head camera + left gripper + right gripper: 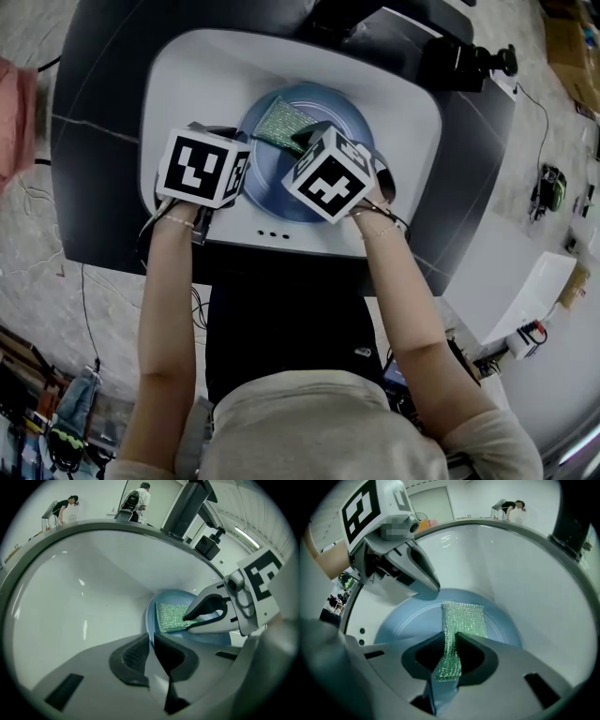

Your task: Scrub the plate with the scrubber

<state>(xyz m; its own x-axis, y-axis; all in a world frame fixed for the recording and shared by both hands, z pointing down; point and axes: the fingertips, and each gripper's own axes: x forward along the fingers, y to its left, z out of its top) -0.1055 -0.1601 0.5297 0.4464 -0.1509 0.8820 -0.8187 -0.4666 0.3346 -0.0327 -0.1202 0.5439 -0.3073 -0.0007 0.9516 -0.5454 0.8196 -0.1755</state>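
Nearest the person, the left hand-held gripper (151,645) is clamped on the left rim of a blue plate (405,620). Beside it, the right hand-held gripper (451,645) pinches a green scrubber (464,618) lying across the plate's middle. Around the plate is a white sink (187,84), set in a dark table (94,122).

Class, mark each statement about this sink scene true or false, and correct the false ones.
1. The right gripper has its jaws shut on the green scrubber. True.
2. The plate is red. False: it is blue.
3. The plate lies in the white sink. True.
4. The left gripper hangs high above the sink, jaws wide apart. False: its jaws are closed on the plate's rim.
5. The scrubber touches nothing but the jaws. False: its free end lies on the plate.
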